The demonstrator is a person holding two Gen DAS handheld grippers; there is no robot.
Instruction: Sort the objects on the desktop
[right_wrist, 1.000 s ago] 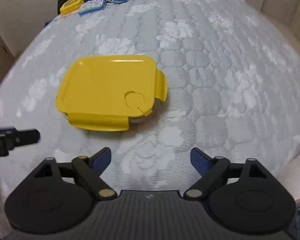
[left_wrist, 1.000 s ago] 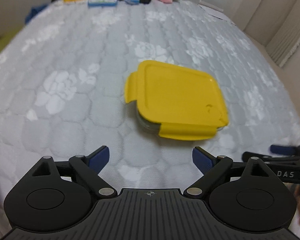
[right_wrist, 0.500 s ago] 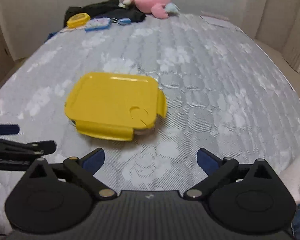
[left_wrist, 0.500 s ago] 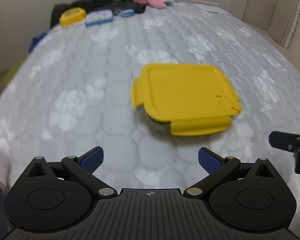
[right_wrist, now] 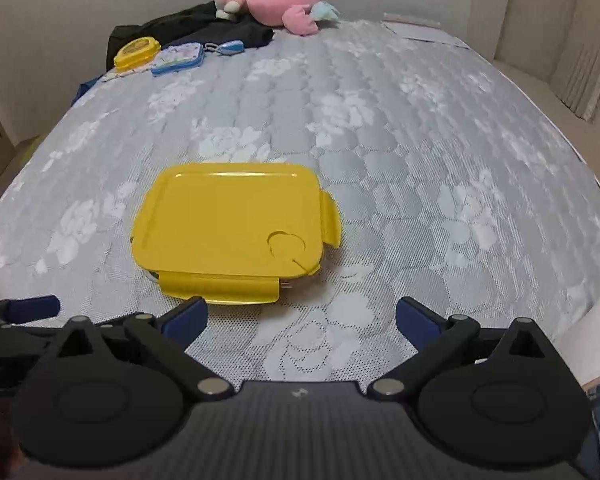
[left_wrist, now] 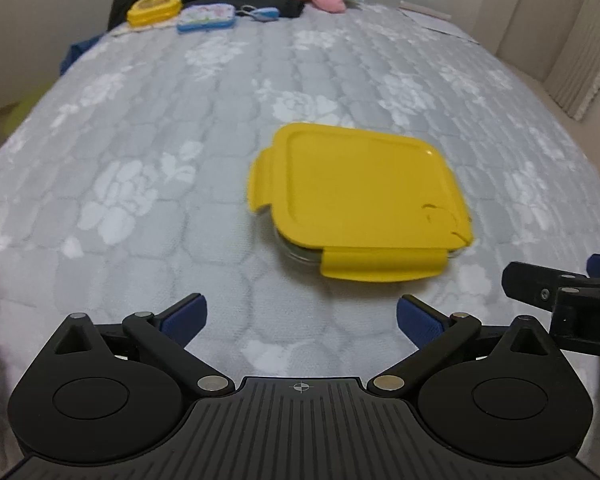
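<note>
A glass food container with a yellow clip lid [left_wrist: 360, 196] lies closed on the grey quilted bed, also in the right wrist view [right_wrist: 228, 224]. My left gripper [left_wrist: 300, 316] is open and empty, just short of the container's near-left side. My right gripper [right_wrist: 300, 316] is open and empty, just short of its near clip flap. The right gripper's fingers [left_wrist: 540, 284] show at the right edge of the left wrist view. The left gripper's fingertip [right_wrist: 32, 306] shows at the left edge of the right wrist view.
At the bed's far end lie a small yellow box [right_wrist: 136, 52], a blue-rimmed tin [right_wrist: 178, 58], a blue keyring [right_wrist: 226, 47], black clothing [right_wrist: 204, 28] and a pink plush toy [right_wrist: 276, 0]. Papers [right_wrist: 420, 32] lie at the far right. Wall and curtain [right_wrist: 588, 52] stand on the right.
Both grippers pulled back and tilted up, so more of the bed's far end shows. The container has not moved. Both stay open.
</note>
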